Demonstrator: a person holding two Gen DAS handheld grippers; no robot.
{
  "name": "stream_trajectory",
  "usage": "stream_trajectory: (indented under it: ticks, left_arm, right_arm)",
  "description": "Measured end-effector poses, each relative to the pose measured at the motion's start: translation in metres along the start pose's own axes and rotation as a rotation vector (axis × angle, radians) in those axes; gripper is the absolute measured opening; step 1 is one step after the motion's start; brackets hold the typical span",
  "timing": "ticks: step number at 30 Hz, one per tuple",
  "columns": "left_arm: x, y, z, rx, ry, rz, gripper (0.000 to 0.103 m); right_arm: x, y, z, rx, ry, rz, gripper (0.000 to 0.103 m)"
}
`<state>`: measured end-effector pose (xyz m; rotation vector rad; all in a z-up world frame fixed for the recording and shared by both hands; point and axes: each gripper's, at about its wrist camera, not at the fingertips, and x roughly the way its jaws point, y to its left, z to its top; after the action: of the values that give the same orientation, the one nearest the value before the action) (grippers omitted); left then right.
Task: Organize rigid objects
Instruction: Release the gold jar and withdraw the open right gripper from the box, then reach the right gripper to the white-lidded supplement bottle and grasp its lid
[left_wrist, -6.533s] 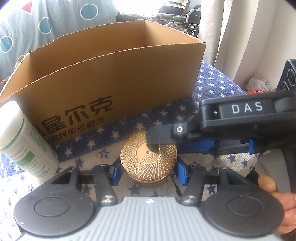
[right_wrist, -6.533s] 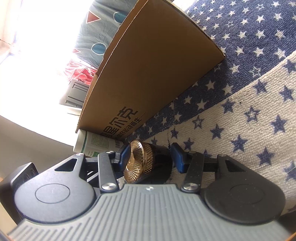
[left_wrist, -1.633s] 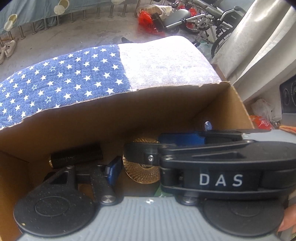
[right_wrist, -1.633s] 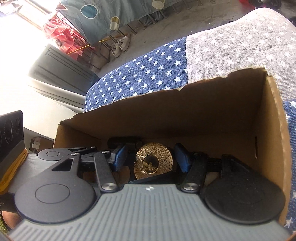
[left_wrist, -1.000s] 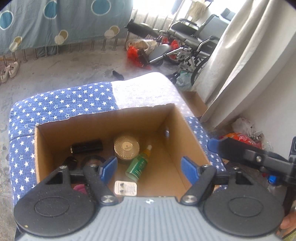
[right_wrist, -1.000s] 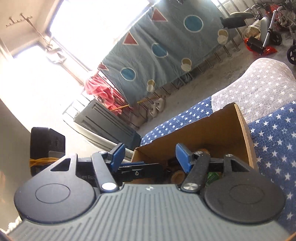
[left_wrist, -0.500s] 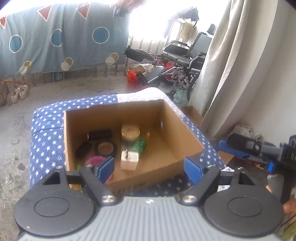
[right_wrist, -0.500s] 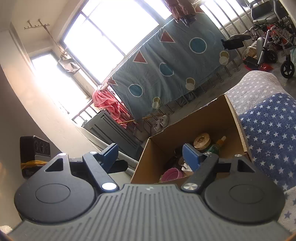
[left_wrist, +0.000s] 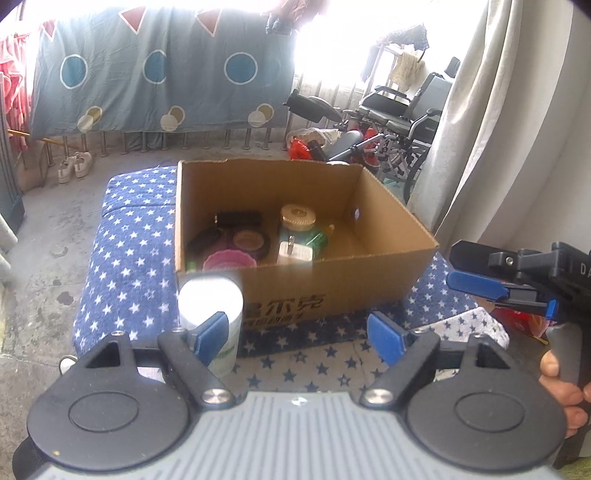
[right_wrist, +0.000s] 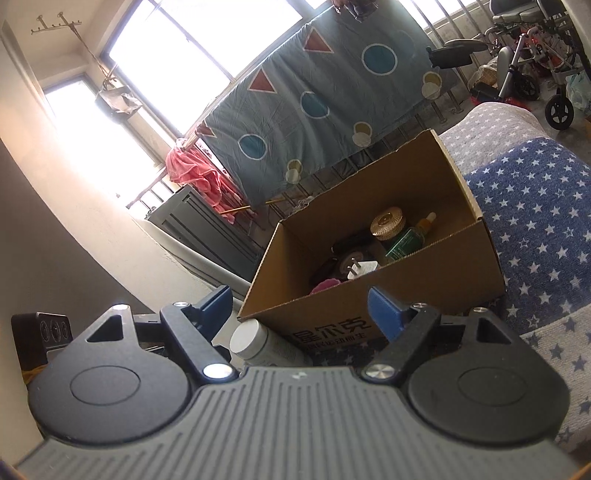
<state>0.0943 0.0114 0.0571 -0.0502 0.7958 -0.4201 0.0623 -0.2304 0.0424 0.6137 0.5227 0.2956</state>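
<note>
An open cardboard box (left_wrist: 332, 288) stands on a blue star-patterned cushion (left_wrist: 125, 258). Inside lie a gold round tin (left_wrist: 297, 218), a green dropper bottle (left_wrist: 314, 238), a white plug (left_wrist: 295, 253), a pink bowl (left_wrist: 229, 260) and dark round items. A white-capped bottle (left_wrist: 210, 310) stands upright in front of the box's left corner. My left gripper (left_wrist: 299, 336) is open and empty, close to the bottle. My right gripper (right_wrist: 301, 308) is open and empty; it shows at the right of the left wrist view (left_wrist: 476, 284). The box (right_wrist: 476, 258), tin (right_wrist: 388, 221) and bottle (right_wrist: 255, 343) show in the right wrist view.
A patterned blue sheet (left_wrist: 155, 77) hangs on a railing behind. Wheelchairs (left_wrist: 402, 118) and a red bag stand at the back right. A curtain (left_wrist: 480, 110) hangs at the right. Shoes (left_wrist: 74, 166) lie on the concrete floor at the left.
Both grippers have let go of the gold tin in the box, opened, and pulled back and up. The white-capped bottle is back in view.
</note>
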Motion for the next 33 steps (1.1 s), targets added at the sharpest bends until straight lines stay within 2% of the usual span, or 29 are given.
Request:
stream_trajectory:
  ticks: [16, 25, 33]
  left_arm:
    - [0.003, 0.001, -0.046, 0.082, 0.011, 0.09, 0.083]
    - [0.007, 0.005, -0.046, 0.124, -0.042, 0.146, 0.086]
    - [0.025, 0.013, -0.031, 0.136, -0.079, 0.149, 0.087]
  right_arm:
    - [0.038, 0.021, -0.048, -0.036, 0.17, -0.013, 0.082]
    - [0.064, 0.029, -0.053, -0.045, 0.219, 0.016, 0.081]
    - [0.084, 0.042, -0.043, -0.059, 0.207, 0.061, 0.081]
